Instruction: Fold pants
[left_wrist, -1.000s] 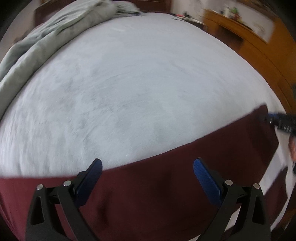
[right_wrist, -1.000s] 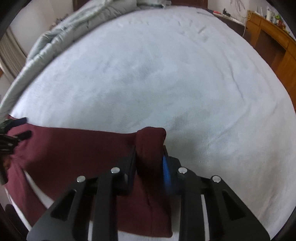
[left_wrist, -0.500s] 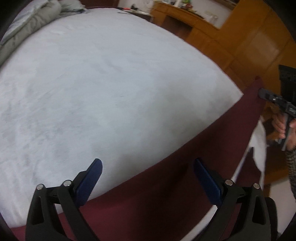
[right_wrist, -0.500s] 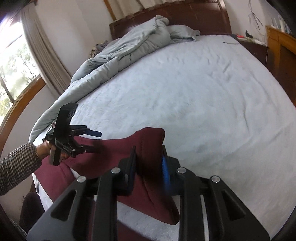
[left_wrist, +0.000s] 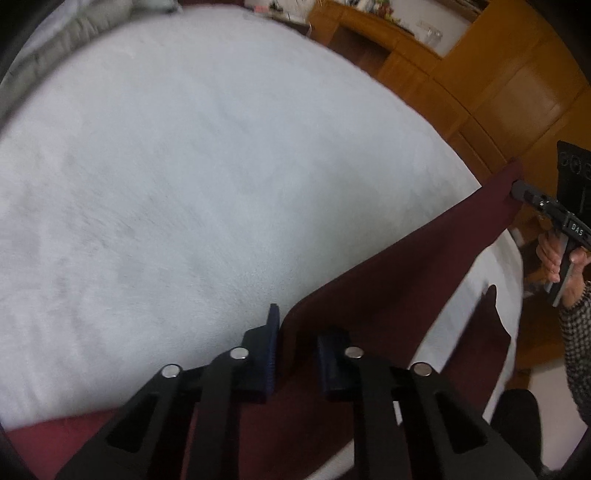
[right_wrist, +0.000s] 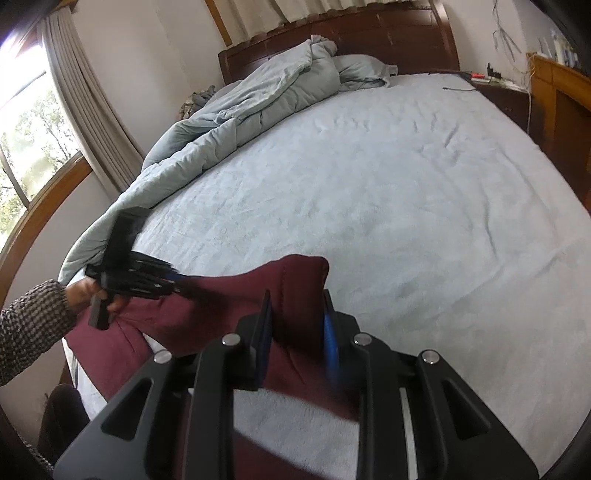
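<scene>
You are holding the pants (left_wrist: 424, 280) off the near edge of the bed (left_wrist: 221, 166) by two spots along one dark red edge, so the cloth is hanging taut between your tools and can be laid flat for a fold. Your left gripper (left_wrist: 295, 343) is pinching that edge with its jaws nearly together, just above the bed's near side. Your right gripper (right_wrist: 295, 325) is clamping a thicker bunch of the cloth, raised over the bed's near corner. The grey quilt (right_wrist: 258, 99) is lying heaped at the bed's far side, leaving the middle free for the pants.
</scene>
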